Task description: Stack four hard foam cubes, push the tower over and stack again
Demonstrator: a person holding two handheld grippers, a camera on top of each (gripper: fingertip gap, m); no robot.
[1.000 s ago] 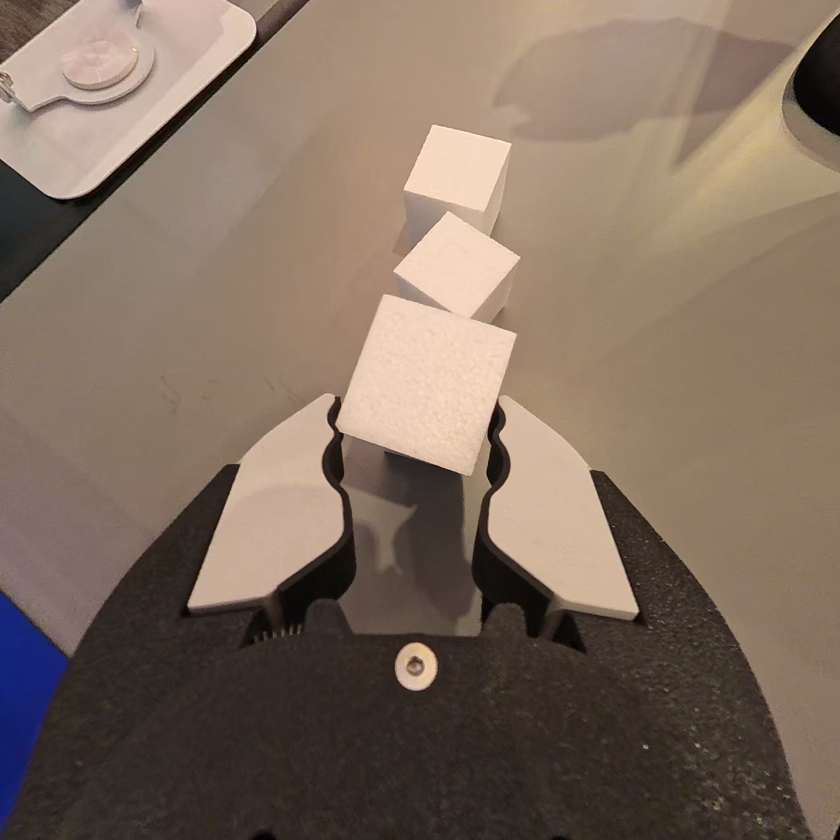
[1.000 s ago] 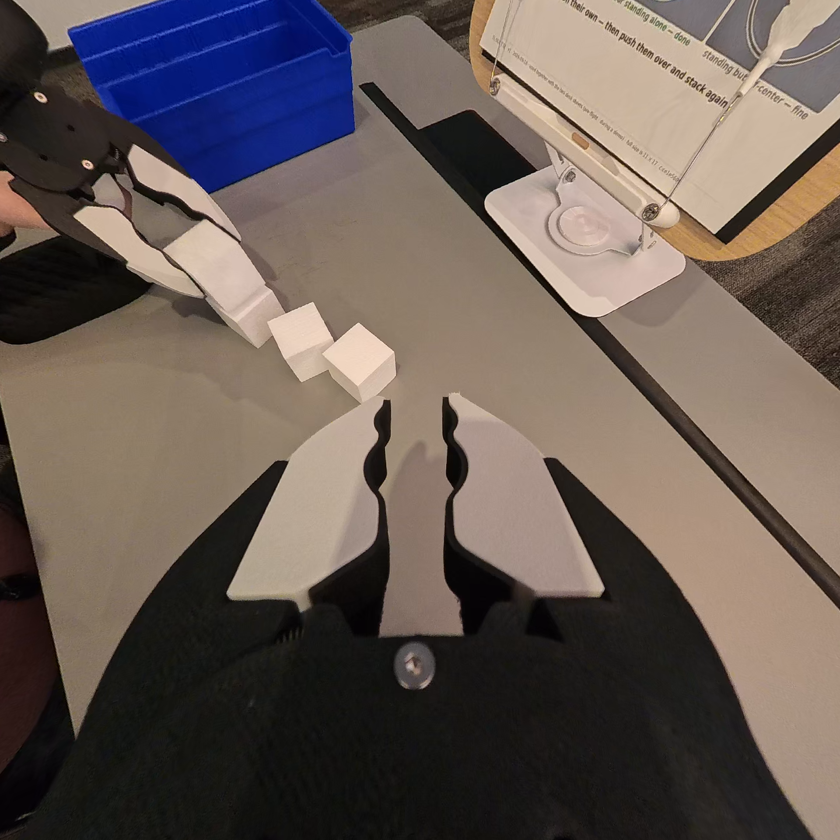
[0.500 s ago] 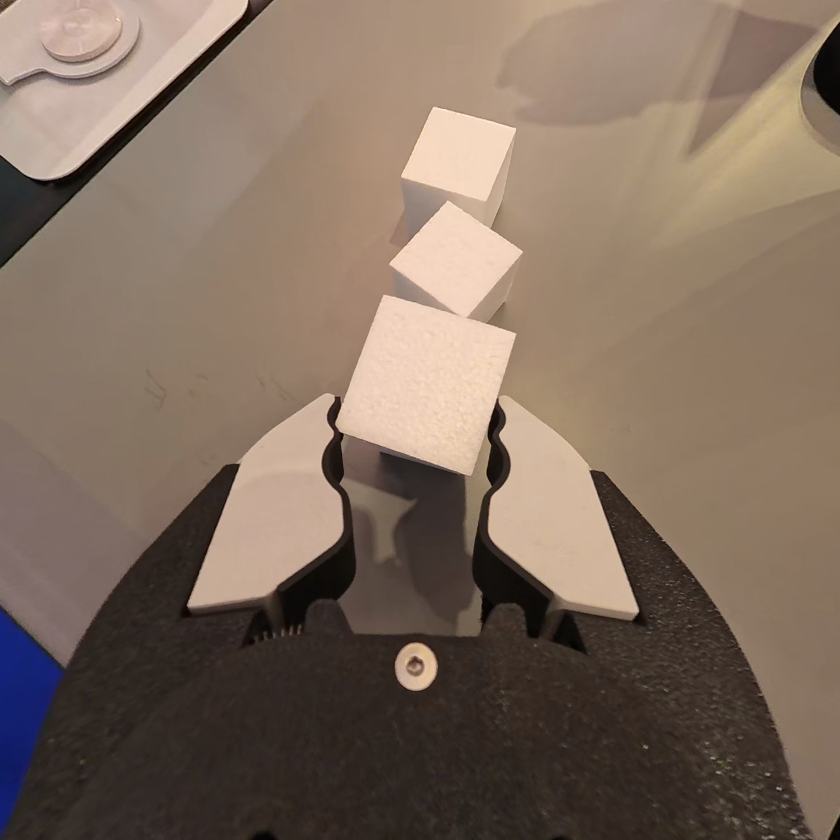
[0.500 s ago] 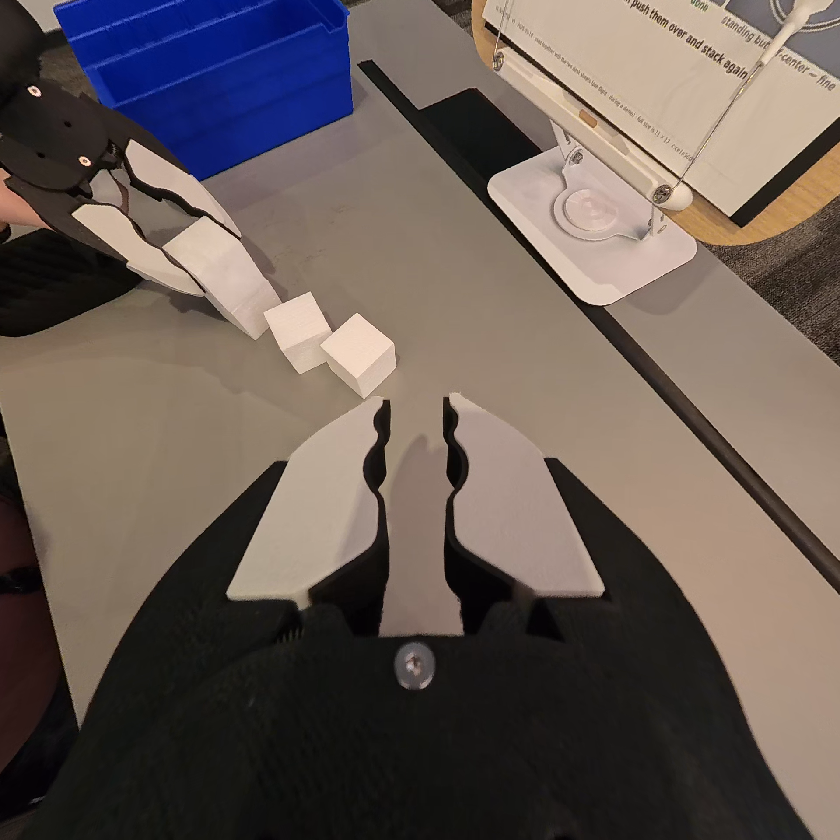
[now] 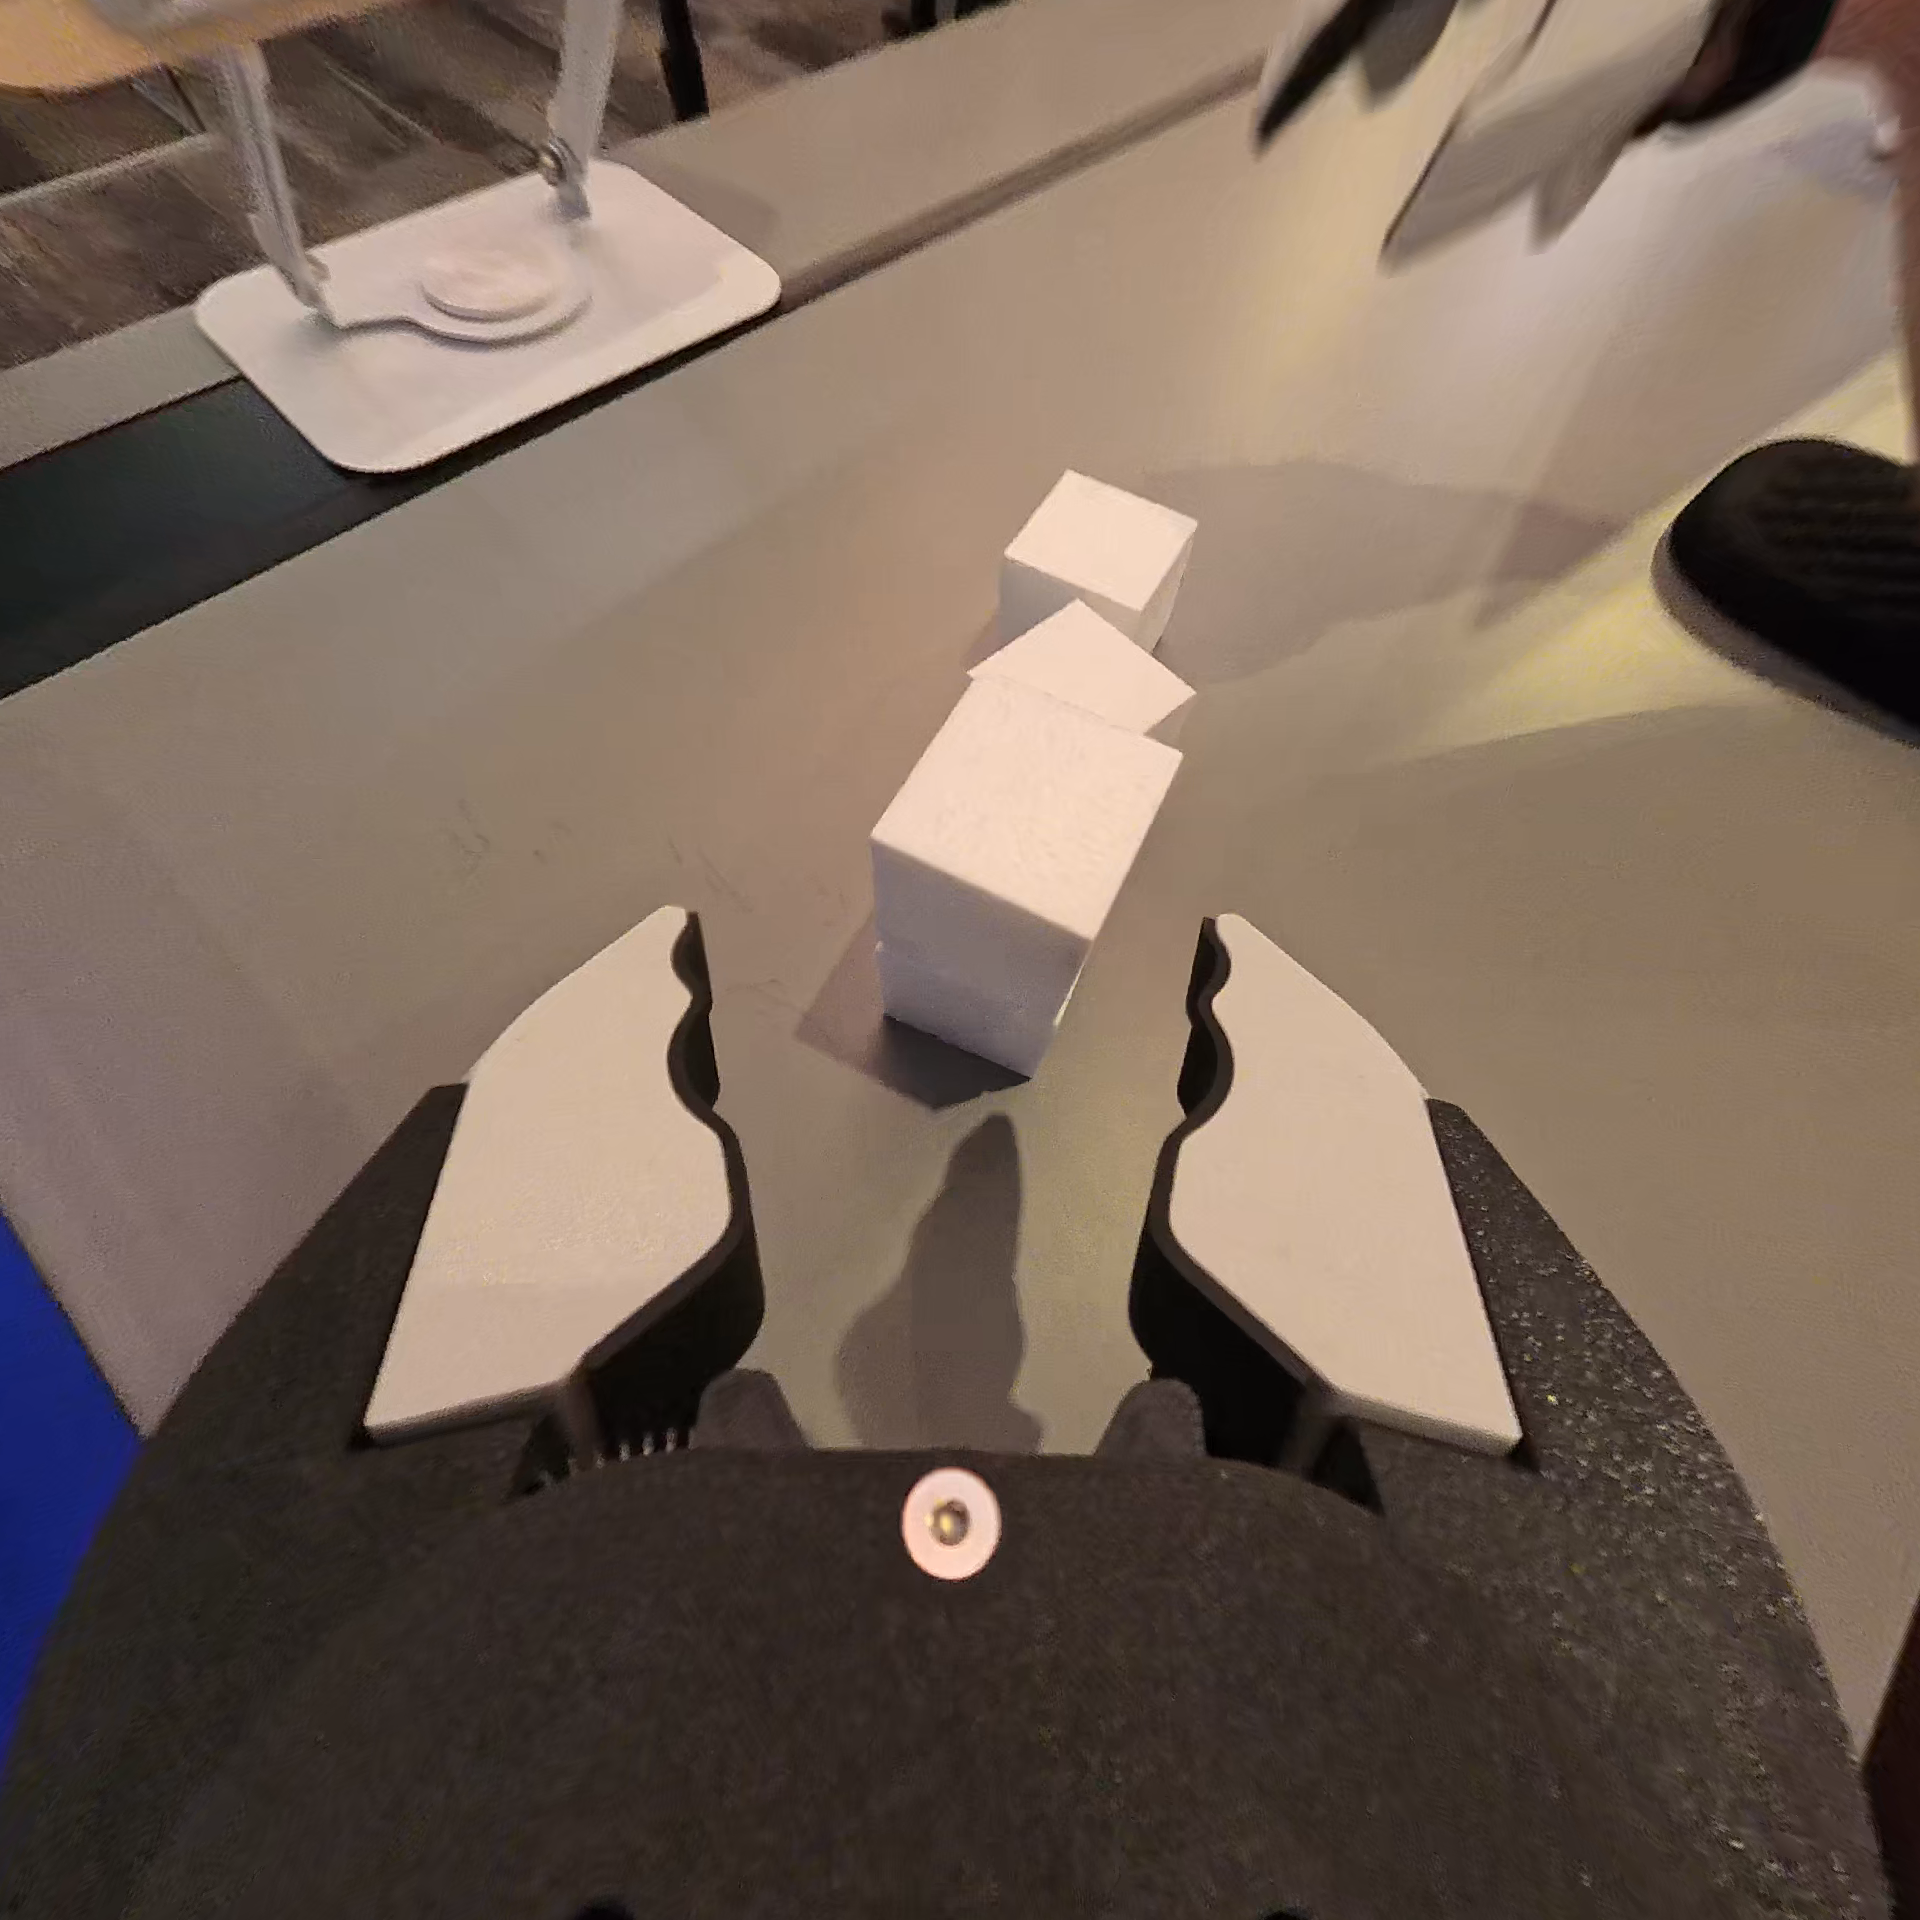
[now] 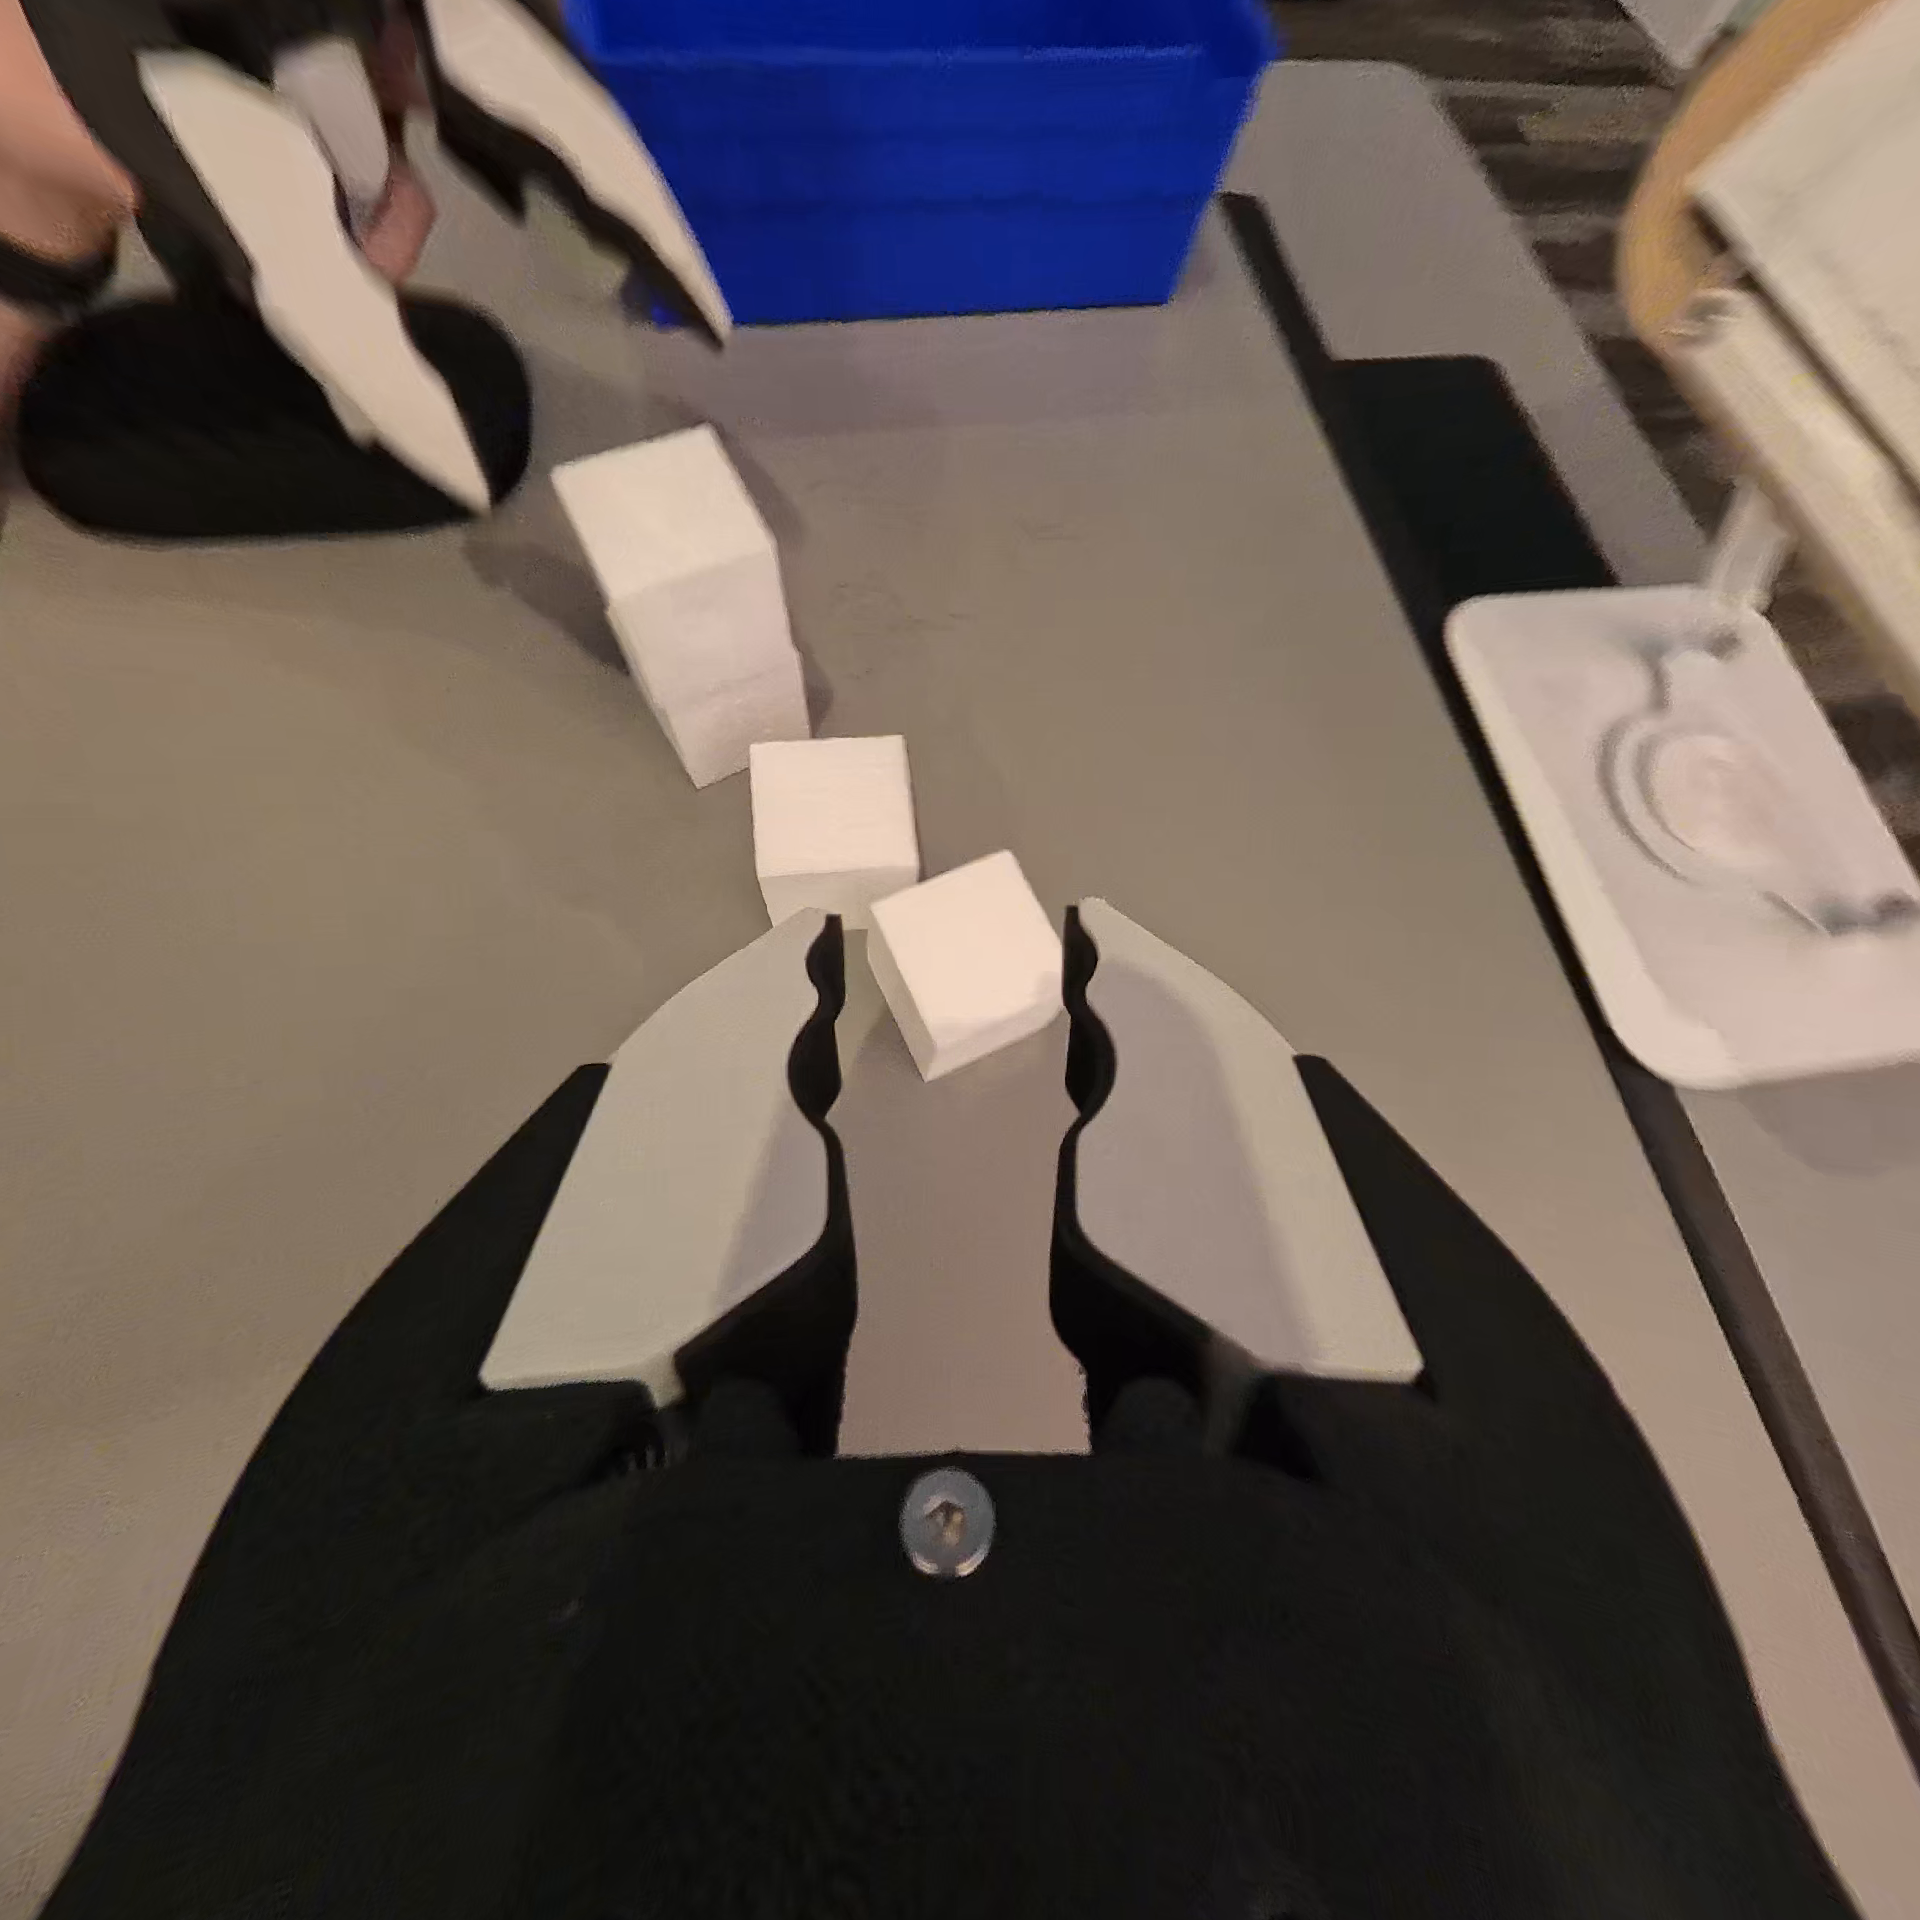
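Four white foam cubes lie in a row on the grey table [image 6: 1039, 582]. Two are stacked: the top cube [image 5: 1023, 810] rests on a lower cube [image 5: 966, 997], slightly askew; the stack also shows in the right wrist view [image 6: 686, 582]. My left gripper [image 5: 945, 920] is open and empty, just short of the stack; the right wrist view shows it blurred [image 6: 592, 416]. A middle cube [image 6: 831, 821] and a near cube [image 6: 966, 956] lie singly. My right gripper [image 6: 951, 914] is open, its fingertips on either side of the near cube.
A blue bin [image 6: 935, 156] stands at the table's far end. A white stand base [image 6: 1662, 831] sits to the right past a black strip. A black pad [image 6: 208, 436] lies beside the stack. The right gripper shows blurred in the left wrist view [image 5: 1507, 135]. Some 20 cm of space lies between my two pairs of fingers. My right tips are roughly 10 cm from the near cube [image 6: 966, 956]. Look for it in the left wrist view [image 5: 1121, 537] too.
My left gripper let go of its cube on top of another cube, opened wide and drew back. My right gripper opened and moved forward around the near cube.
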